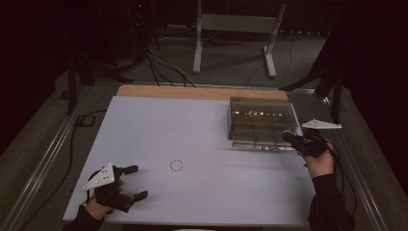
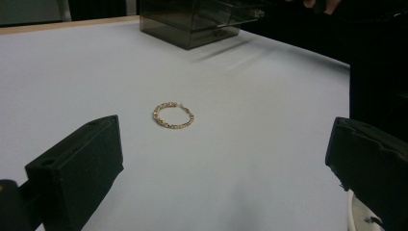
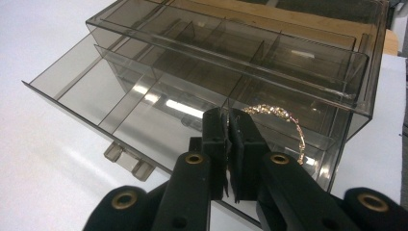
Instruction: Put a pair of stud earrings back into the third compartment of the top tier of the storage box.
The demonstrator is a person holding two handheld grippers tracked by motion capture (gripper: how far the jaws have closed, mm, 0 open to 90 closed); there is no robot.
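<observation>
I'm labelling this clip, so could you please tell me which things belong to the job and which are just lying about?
In the job: right gripper, gold chain, clear drawer box, gold bracelet, left gripper.
Lying about: metal stand, floor cables.

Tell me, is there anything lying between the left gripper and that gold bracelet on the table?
Nothing: in the left gripper view, only bare white table separates the open left gripper from the gold bracelet. The high view agrees.
</observation>
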